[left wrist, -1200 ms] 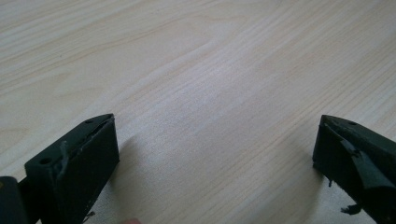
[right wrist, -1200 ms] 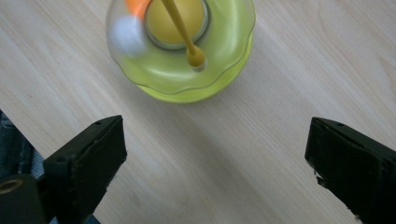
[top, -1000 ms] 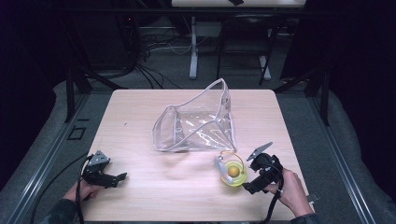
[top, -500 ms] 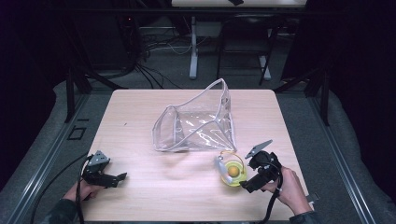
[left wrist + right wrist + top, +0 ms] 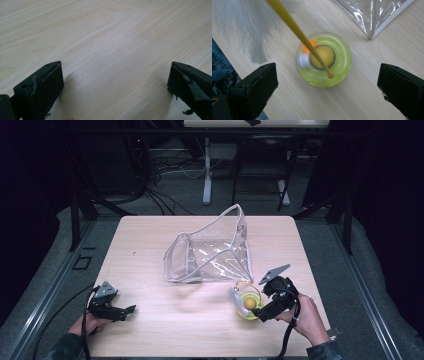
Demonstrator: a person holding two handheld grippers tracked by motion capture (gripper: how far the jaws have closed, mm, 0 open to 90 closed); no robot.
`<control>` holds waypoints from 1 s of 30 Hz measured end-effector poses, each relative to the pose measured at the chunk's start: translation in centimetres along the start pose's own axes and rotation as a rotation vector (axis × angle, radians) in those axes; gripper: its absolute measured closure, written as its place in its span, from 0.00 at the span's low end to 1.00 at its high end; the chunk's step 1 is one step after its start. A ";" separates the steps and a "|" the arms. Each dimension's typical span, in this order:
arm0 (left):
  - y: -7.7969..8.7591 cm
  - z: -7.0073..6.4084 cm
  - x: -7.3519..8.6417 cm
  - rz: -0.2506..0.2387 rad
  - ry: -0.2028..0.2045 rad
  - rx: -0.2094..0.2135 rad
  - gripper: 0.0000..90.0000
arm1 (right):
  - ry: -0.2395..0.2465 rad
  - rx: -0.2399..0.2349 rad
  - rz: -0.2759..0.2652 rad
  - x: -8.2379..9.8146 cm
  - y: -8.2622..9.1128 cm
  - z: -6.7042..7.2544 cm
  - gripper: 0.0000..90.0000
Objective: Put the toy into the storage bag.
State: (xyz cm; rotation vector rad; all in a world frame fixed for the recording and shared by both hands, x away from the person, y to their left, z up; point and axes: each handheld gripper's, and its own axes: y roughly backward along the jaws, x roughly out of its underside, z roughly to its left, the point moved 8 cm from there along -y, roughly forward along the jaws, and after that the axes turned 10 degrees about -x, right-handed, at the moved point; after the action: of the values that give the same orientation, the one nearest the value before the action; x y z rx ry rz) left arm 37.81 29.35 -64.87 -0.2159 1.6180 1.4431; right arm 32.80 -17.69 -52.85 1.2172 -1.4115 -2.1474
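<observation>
Right gripper low over the table near its front right corner, jaws spread wide, holding nothing. Toy sits flat on the wood between the jaws in the right gripper view, centred, touching neither: yellow-green round base, yellow ball in the middle, orange and white bits at one side. Thin yellow wand rises from it, white feather beside, blurred. Clear plastic pouch lies just behind the toy, apart from it. Left gripper at front left, well apart, jaws wide over bare wood
</observation>
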 end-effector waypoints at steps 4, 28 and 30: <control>0.0 0.0 0.0 0.000 0.001 0.000 0.00 | 0.009 0.048 0.042 -0.3 0.8 -0.2 0.13; 0.0 0.0 0.0 -0.001 -0.007 0.002 0.00 | 0.121 0.031 0.052 -4.1 3.5 1.7 0.77; 0.0 0.0 0.0 0.000 -0.007 0.002 0.00 | 0.130 0.030 0.067 -4.2 3.5 1.6 0.81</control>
State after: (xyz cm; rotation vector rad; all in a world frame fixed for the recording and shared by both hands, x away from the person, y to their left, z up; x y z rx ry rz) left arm 37.83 29.37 -64.86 -0.2095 1.6136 1.4405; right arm 33.38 -15.67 -47.57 1.2766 -1.4140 -1.9721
